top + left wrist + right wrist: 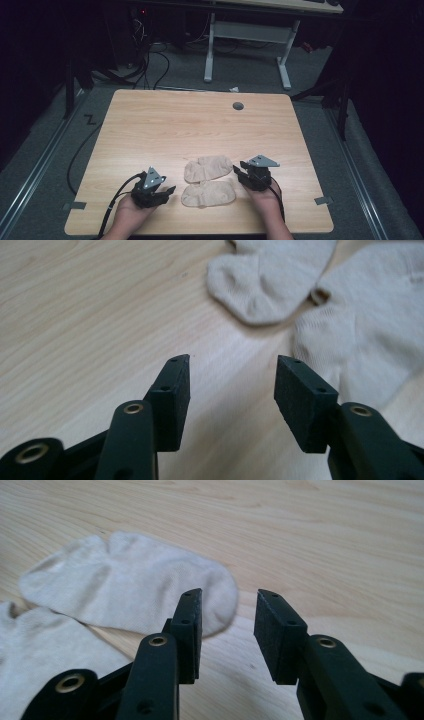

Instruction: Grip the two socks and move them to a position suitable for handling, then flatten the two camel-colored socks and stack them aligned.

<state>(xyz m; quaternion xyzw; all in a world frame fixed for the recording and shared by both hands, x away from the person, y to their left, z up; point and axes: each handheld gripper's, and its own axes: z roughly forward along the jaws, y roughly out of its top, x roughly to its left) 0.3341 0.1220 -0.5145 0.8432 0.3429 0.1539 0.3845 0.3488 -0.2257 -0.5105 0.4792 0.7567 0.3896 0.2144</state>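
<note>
Two beige socks lie flat near the front edge of the surface [150, 120], side by side and touching: far sock [207, 168], near sock [208, 194]. I've got a gripper on each side of the pair. Left gripper [167, 191] sits just beside the near sock, jaws wide, nothing between them, pointing at both socks. Right gripper [239, 169] is just off the far sock's rounded end, jaws open a moderate gap, empty; in the right gripper view that end lies just past my left jaw tip. My guess: flanking like this sets up one grab per sock, or pairing them.

Surface is pale wood grain, with a round cable hole [238, 106] at the back. Room is dark; grey carpet, a white-legged desk [248, 35] and loose cables [150, 65] behind.
</note>
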